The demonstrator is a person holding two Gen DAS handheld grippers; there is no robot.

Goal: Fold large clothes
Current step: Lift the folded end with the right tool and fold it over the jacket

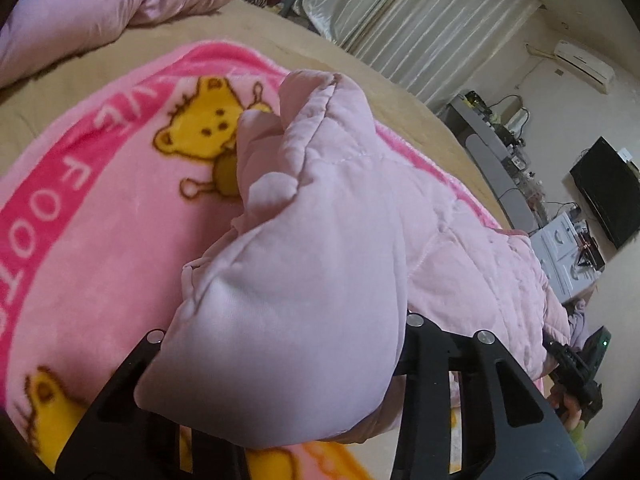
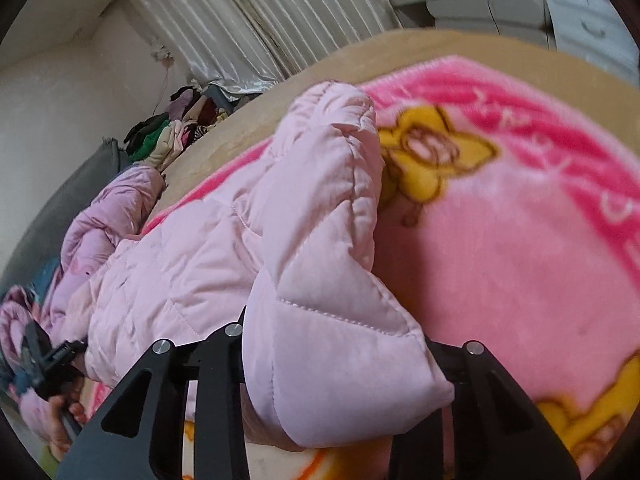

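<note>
A pale pink quilted jacket (image 1: 320,208) lies on a pink bear-print blanket (image 1: 100,208) on the bed. My left gripper (image 1: 280,360) is shut on a puffy fold of the jacket, which bulges between its black fingers and hides the tips. My right gripper (image 2: 344,360) is shut on another thick fold of the same jacket (image 2: 320,240), lifted over the blanket (image 2: 520,260). The right gripper also shows in the left wrist view (image 1: 576,368) at the lower right, and the left gripper in the right wrist view (image 2: 44,364) at the lower left.
A lilac duvet (image 1: 80,12) is bunched at the head of the tan bed (image 1: 260,28). A pile of clothes (image 2: 172,132) sits by the curtains (image 2: 224,20). A television (image 1: 608,192) and a cluttered desk (image 1: 488,136) stand beyond the bed.
</note>
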